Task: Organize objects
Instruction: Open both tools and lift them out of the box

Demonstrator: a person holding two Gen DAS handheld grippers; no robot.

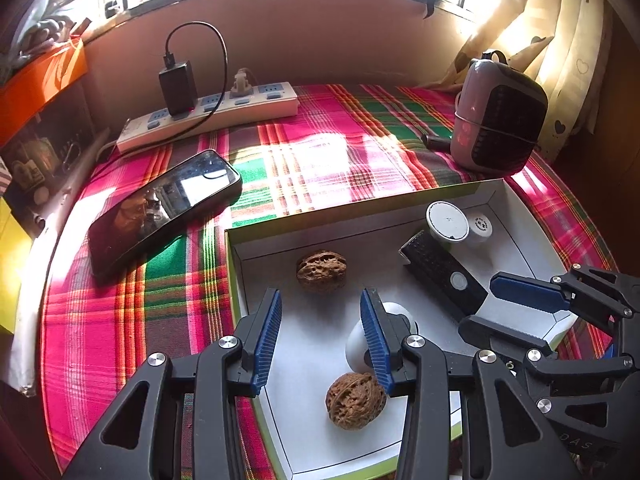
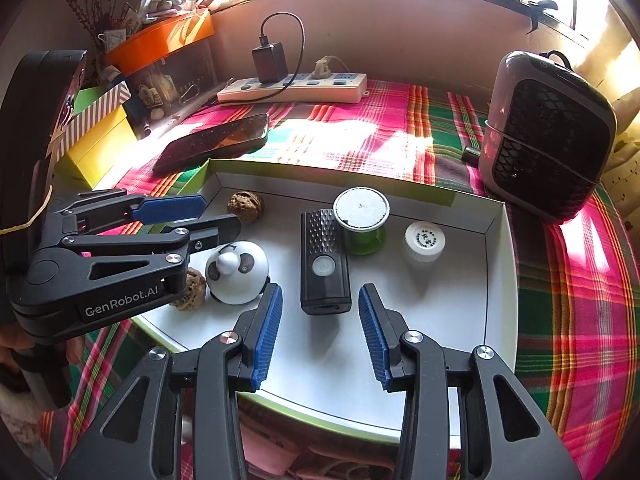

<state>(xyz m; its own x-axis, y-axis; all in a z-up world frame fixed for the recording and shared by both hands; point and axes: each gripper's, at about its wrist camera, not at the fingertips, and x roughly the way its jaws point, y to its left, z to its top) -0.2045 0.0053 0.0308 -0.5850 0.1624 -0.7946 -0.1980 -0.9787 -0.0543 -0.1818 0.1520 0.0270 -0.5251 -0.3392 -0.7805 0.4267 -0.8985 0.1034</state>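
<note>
Both grippers, left gripper (image 1: 320,336) and right gripper (image 2: 320,332), hover spread and empty over the white tray (image 2: 496,264) at centre frame. Any next pick needs jaws squarely straddling the black remote (image 2: 325,264). Only the right view shows the panda bell (image 2: 237,276) whole; both show the near walnut (image 1: 355,400).

Each view rides on its own tongs and looks steeply down and forward along the two blue-padded fingers toward the window wall, close above the white tray (image 1: 516,216). The left wrist view sits over the tray's left half, the right wrist view over its near middle. Both share the tray, the plaid cloth (image 2: 568,280), phone (image 1: 160,208), power strip (image 2: 296,88), heater (image 1: 500,116), and each other's tongs.
</note>
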